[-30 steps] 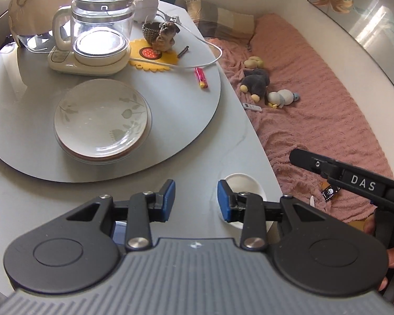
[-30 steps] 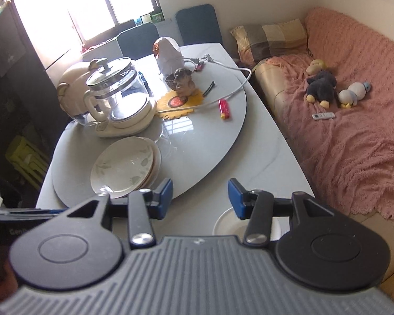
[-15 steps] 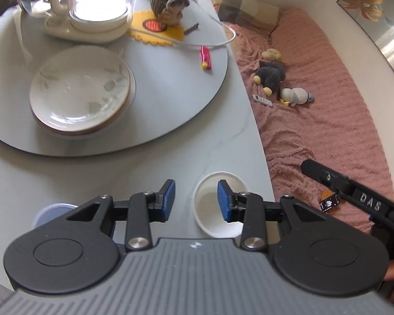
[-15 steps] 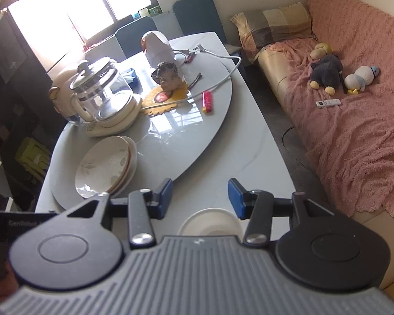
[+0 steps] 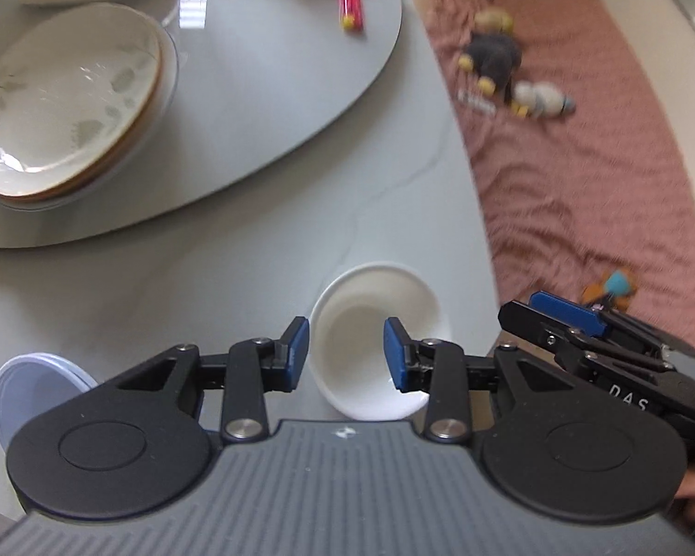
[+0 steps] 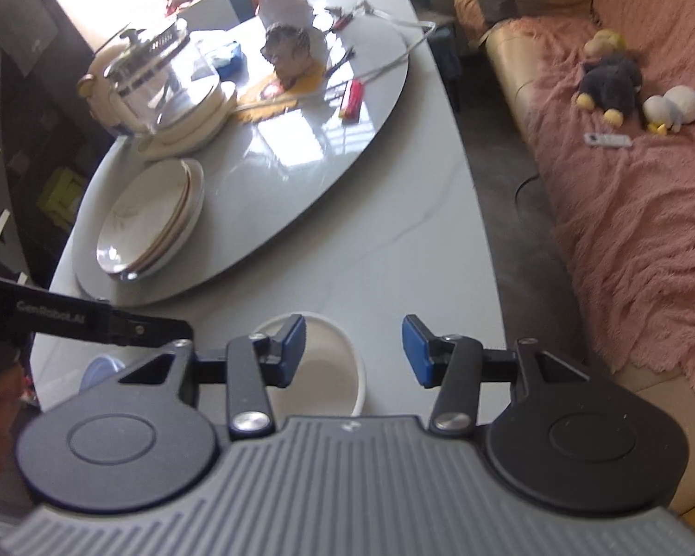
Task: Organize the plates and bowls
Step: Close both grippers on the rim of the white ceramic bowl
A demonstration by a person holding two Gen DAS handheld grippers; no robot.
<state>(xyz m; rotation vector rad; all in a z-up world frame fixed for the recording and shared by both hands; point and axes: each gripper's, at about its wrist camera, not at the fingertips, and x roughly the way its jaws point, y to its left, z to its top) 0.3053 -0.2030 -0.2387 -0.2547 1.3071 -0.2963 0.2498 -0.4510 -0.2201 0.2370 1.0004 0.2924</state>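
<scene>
A home's combined dining and living room: a grey dining table (image 6: 394, 250) with a round turntable (image 6: 301, 148) carries stacked plates (image 6: 148, 227) and a glass kettle (image 6: 162, 78), beside a sofa under a pink throw (image 6: 625, 213) (plush toys (image 6: 611, 83) lying on it).

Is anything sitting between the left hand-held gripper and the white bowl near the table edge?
Nothing visible. The left hand-held gripper is open just above the white bowl, with only bare table around the bowl. The pale blue bowl sits off to the side, clear of the approach.
</scene>
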